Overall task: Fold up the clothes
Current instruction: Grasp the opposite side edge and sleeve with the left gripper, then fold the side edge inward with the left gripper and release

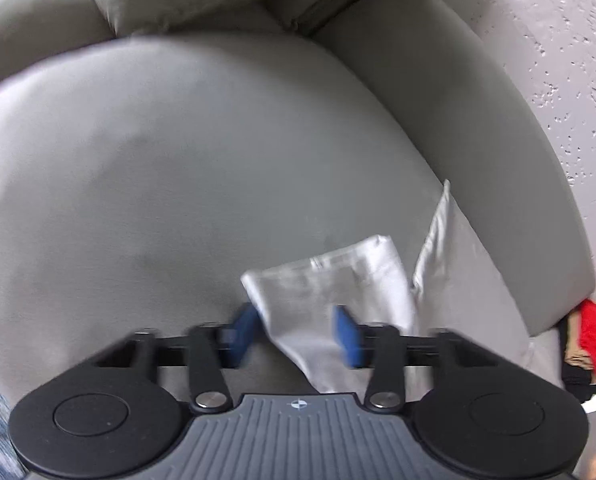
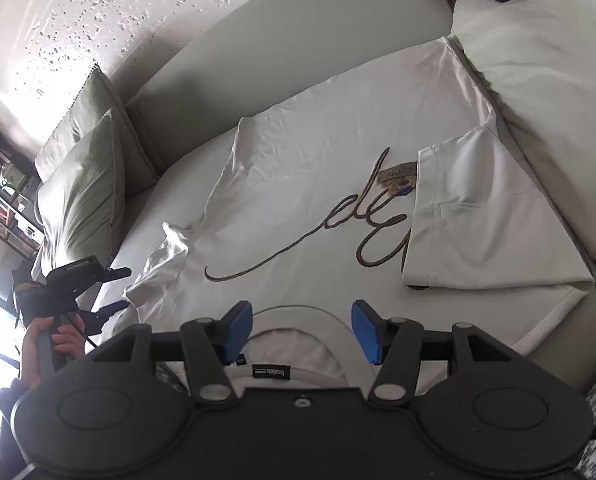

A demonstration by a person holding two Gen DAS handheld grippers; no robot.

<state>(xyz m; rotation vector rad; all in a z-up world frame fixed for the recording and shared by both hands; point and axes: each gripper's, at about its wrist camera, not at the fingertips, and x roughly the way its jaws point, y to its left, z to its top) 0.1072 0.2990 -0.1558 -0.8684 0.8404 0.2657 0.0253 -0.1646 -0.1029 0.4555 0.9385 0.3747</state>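
A grey sofa seat (image 1: 158,168) fills the left wrist frame under a speckled wall (image 2: 110,12). The white T-shirt (image 2: 322,160) lies flat mid-frame, one sleeve (image 1: 322,280) between the wide left gripper (image 1: 296,334). The right gripper (image 2: 302,330) is wide, empty. Cushions (image 2: 82,184) sit left.

A white T-shirt (image 2: 298,184) with a dark cursive print lies spread on a grey sofa (image 2: 538,80), one sleeve (image 2: 478,216) folded in over the chest. The right claw (image 2: 302,332) hangs open over the collar (image 2: 298,312), blue pads apart. Off to the left, a hand (image 2: 46,344) holds the left claw (image 2: 118,292), open, beside the other sleeve. Two cushions (image 2: 86,184) lean against the backrest.
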